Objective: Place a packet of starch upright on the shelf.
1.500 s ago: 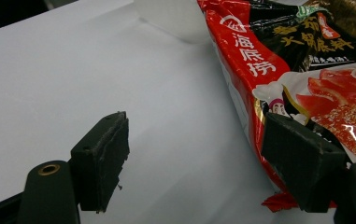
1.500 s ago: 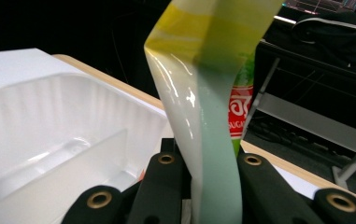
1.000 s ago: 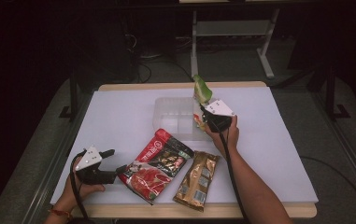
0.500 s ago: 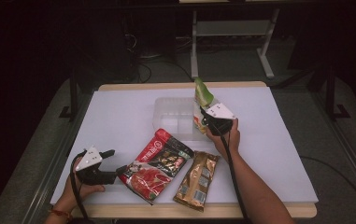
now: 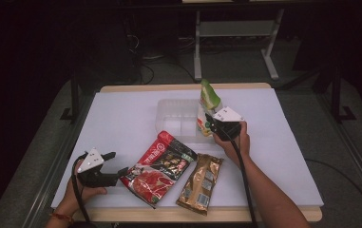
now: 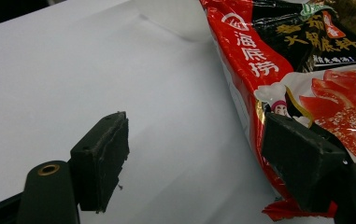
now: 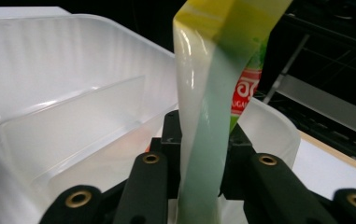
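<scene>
Upright, green pouch between right gripper jaws — just opening, above clear tray.

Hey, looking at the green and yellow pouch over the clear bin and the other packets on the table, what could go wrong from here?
1. The right gripper has just been opening with the green and yellow pouch standing tall between its jaws at the clear bin; it may tip over the rim instead of settling inside.
2. The left gripper is open, one jaw overlapping the edge of the red packet; closing may push the packet rather than grip it, perhaps nudging the gold packet.
</scene>
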Motion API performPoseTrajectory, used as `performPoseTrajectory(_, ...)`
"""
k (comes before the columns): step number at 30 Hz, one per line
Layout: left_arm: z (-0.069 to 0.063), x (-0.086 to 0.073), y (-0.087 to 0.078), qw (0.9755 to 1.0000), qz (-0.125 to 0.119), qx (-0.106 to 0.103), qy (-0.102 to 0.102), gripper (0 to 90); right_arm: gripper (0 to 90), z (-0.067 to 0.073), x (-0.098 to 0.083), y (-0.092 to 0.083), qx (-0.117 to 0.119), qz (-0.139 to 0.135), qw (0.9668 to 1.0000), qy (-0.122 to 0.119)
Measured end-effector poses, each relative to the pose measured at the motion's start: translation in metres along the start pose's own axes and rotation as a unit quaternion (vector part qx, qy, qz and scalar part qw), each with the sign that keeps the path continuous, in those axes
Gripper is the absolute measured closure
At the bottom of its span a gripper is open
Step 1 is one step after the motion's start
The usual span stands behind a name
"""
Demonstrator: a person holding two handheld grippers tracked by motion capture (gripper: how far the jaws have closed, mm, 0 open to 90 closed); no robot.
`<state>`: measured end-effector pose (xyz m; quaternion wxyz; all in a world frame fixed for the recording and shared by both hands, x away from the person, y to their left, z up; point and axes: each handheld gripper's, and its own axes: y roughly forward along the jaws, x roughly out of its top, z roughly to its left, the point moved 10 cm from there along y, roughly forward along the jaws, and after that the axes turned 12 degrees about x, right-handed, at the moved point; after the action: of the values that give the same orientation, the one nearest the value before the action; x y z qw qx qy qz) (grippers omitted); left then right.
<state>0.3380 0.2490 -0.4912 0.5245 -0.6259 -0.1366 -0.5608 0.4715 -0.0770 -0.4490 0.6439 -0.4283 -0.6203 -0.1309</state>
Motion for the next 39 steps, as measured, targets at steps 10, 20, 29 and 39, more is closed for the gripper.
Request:
performPoseTrajectory(10, 0.002, -0.003, 0.0, 0.9998, 0.009, 0.014, 0.009, 23.1, 62.0, 0.006, -0.003, -0.02, 0.036, 0.002, 0.9993, 0.006)
performPoseTrajectory(20, 0.001, -0.002, -0.002, 0.9998, 0.003, 0.014, 0.015, 23.1, 55.0, 0.007, -0.007, -0.057, 0.051, -0.014, 0.9984, 0.019)
performPoseTrajectory(29, 0.0, -0.001, -0.003, 0.9997, 0.002, 0.015, 0.019, 23.1, 52.0, 0.019, -0.021, -0.09, 0.072, -0.002, 0.9974, 0.004)
performPoseTrajectory(39, -0.002, 0.0, -0.005, 0.9998, 0.0, 0.011, 0.019, 23.1, 51.1, 0.025, -0.042, -0.11, 0.082, 0.009, 0.9964, 0.015)
